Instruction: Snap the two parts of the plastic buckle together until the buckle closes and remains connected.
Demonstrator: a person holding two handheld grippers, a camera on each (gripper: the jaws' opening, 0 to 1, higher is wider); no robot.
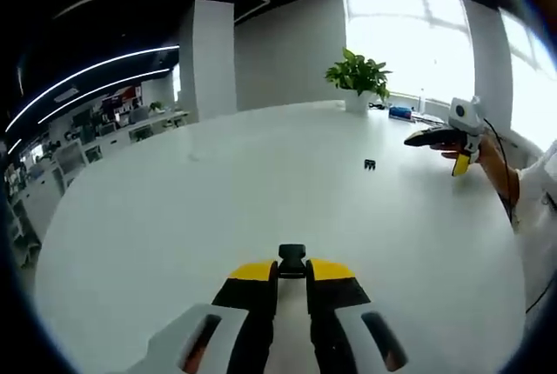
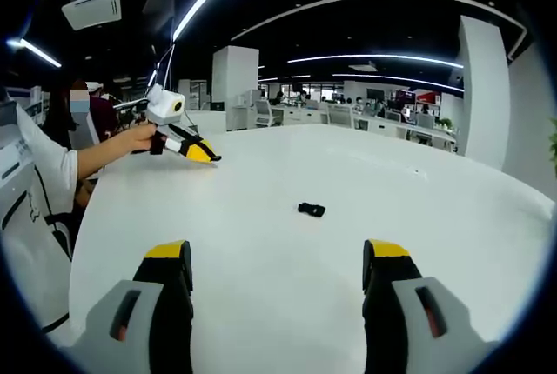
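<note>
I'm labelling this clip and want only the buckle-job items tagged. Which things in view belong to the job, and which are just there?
Belongs to the job:
- buckle part held in the left gripper
- other buckle part lying on the white table
- right gripper, jaws wide apart

Just there:
- potted plant
- blue item by the window
- office desks behind

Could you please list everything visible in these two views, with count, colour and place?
Small black plastic buckle part: one, black, clamped between the jaws of the left hand-held gripper.
Second small black plastic buckle part: one, black, lying loose on the table, ahead of the right hand-held gripper.
Large round white table: one, white, under everything.
Green potted plant: one, green in a white pot, at the table's far edge by the window.
Left hand-held gripper: yellow and black jaws, closed on its part.
Right hand-held gripper: yellow and black jaws, wide apart, empty.
</note>
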